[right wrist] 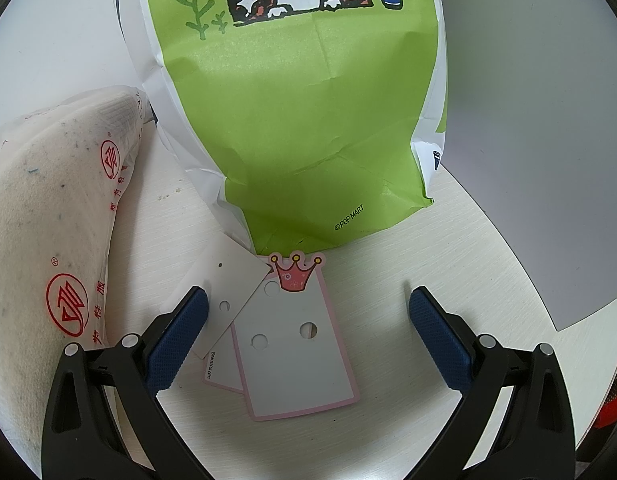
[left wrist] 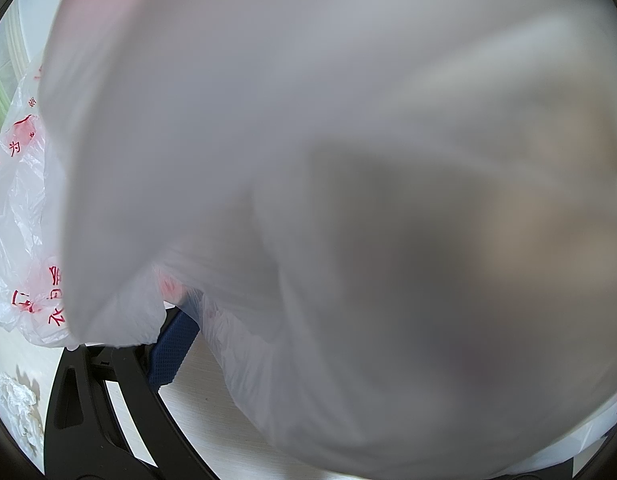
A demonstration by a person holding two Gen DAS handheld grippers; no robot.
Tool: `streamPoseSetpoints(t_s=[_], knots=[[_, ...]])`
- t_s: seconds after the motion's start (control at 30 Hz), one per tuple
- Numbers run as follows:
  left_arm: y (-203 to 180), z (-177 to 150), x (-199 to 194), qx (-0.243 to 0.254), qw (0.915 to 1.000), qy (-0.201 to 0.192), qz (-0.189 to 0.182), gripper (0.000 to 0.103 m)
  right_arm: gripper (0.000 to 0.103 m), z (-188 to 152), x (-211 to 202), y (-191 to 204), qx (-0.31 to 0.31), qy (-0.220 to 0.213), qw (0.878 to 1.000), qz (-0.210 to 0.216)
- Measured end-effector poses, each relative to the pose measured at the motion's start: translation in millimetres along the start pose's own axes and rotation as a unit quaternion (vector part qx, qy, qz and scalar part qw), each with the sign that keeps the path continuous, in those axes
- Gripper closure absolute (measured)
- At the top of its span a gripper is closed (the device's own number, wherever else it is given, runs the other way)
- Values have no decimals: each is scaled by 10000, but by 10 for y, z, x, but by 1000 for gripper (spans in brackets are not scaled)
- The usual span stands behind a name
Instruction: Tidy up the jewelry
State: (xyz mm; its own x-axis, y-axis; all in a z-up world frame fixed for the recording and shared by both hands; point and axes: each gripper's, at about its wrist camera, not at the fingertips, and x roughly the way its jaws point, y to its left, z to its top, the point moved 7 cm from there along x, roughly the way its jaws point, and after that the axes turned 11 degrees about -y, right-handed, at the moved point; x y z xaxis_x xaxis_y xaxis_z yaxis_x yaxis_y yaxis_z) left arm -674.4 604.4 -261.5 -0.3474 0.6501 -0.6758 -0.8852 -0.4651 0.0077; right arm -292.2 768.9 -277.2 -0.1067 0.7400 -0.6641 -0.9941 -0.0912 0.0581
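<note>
In the right wrist view my right gripper [right wrist: 308, 312] is open and empty just above the white table [right wrist: 448, 248]. Between its blue pads [right wrist: 176, 344] lie three overlapping jewelry cards: a pink-edged card with a crown top [right wrist: 296, 360], a plain white card [right wrist: 228, 284] over its left corner, and a third card [right wrist: 222, 372] underneath. In the left wrist view a white plastic bag with red print [left wrist: 308, 160] hangs right against the lens and hides most of the view. Only one blue pad [left wrist: 170, 352] of my left gripper shows, at the bag's lower edge. The other finger is hidden.
A green Pop Mart paper bag [right wrist: 300, 120] lies flat just beyond the cards. The plastic bag with something cream-coloured inside [right wrist: 48, 220] sits at the left. A crumpled white tissue [left wrist: 20, 412] lies on the table. The table edge runs at the right [right wrist: 588, 312].
</note>
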Motion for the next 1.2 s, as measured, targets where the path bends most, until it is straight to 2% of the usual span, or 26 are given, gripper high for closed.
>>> streamPoseSetpoints(t_s=[1.2], knots=[[-25, 1, 28, -1, 10000, -1, 2, 5, 6, 1, 21, 7, -8, 0, 10000, 5]])
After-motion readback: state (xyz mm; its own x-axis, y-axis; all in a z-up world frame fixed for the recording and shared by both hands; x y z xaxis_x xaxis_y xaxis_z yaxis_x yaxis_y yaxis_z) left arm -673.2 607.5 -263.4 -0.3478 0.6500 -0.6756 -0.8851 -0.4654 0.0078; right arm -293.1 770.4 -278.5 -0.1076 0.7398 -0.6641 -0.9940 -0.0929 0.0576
